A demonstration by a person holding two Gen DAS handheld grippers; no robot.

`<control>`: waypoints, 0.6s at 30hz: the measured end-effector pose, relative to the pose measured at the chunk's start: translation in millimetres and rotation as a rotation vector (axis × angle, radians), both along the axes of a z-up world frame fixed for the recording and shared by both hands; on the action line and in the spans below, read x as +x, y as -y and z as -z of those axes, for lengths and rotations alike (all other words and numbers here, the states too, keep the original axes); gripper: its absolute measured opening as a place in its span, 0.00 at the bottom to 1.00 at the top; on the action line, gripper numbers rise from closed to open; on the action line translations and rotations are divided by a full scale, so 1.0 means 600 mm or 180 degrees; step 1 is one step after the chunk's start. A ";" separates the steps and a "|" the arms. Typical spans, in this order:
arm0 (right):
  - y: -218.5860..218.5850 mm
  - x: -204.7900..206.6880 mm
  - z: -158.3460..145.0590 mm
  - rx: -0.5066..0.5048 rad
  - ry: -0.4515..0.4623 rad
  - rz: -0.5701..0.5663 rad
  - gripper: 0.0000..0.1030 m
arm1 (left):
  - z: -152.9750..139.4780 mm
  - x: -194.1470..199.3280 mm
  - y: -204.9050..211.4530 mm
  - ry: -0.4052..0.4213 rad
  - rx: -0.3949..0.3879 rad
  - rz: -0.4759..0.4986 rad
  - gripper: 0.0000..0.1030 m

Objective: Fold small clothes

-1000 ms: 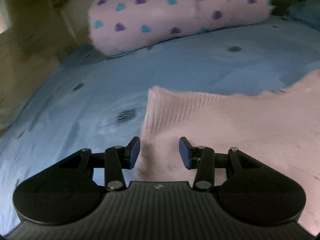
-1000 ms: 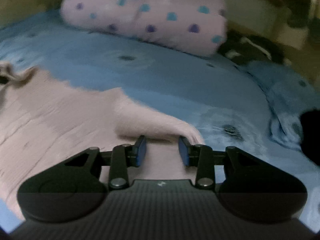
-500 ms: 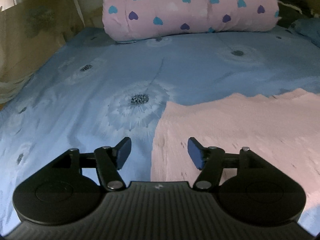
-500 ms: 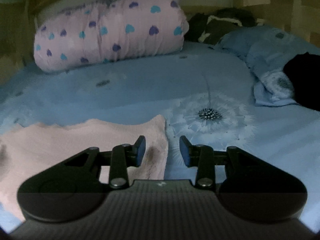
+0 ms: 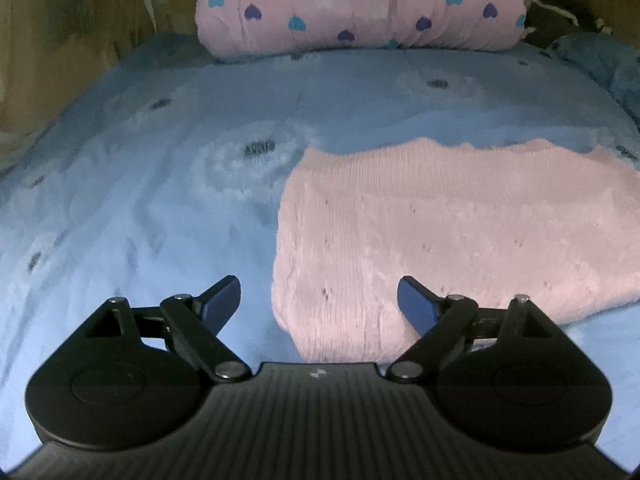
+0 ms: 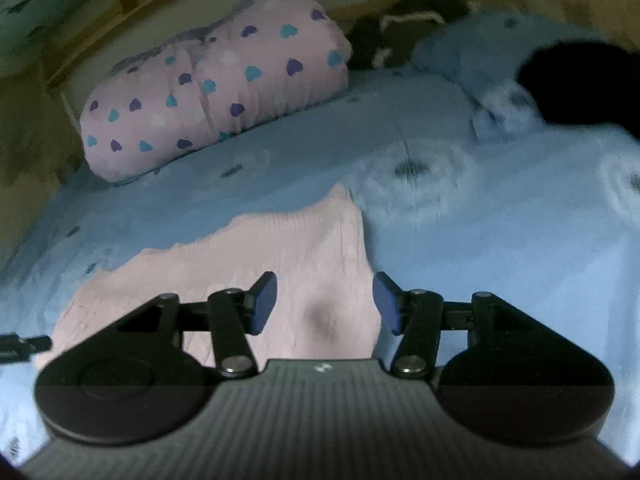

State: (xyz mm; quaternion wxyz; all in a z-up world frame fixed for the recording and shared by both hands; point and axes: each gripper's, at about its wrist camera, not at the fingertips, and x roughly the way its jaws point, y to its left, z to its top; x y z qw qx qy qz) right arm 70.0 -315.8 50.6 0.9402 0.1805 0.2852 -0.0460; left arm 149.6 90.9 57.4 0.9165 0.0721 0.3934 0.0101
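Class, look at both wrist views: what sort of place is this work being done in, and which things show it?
Most likely a bedroom, with the work done on a bed. A blue dandelion-print bedsheet covers the surface, a rolled pink quilt with hearts lies at its far end, and a pink knitted garment lies folded on it.

Left wrist view: low over blue bedsheet (image 5: 120, 200), facing heart-print pillow (image 5: 360, 4) at frame top. Right wrist view: tilted, equally near. Both share pink garment (image 5: 440, 232), sheet, pillow.
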 end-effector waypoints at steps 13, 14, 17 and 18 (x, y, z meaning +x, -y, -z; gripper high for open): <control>-0.034 -0.034 0.083 0.1112 -0.0207 0.0694 0.56 | 0.026 0.016 -0.044 -0.0089 -0.0472 -0.0034 0.93; -0.037 -0.031 0.088 0.1165 -0.0163 0.0740 0.57 | 0.027 0.016 -0.045 -0.0093 -0.0490 -0.0036 0.93; -0.045 -0.022 0.102 0.1284 -0.0034 0.0950 0.57 | 0.031 0.017 -0.047 -0.0116 -0.0512 -0.0041 0.94; -0.045 -0.019 0.108 0.1347 -0.0003 0.1000 0.58 | 0.032 0.018 -0.047 -0.0120 -0.0518 -0.0043 0.94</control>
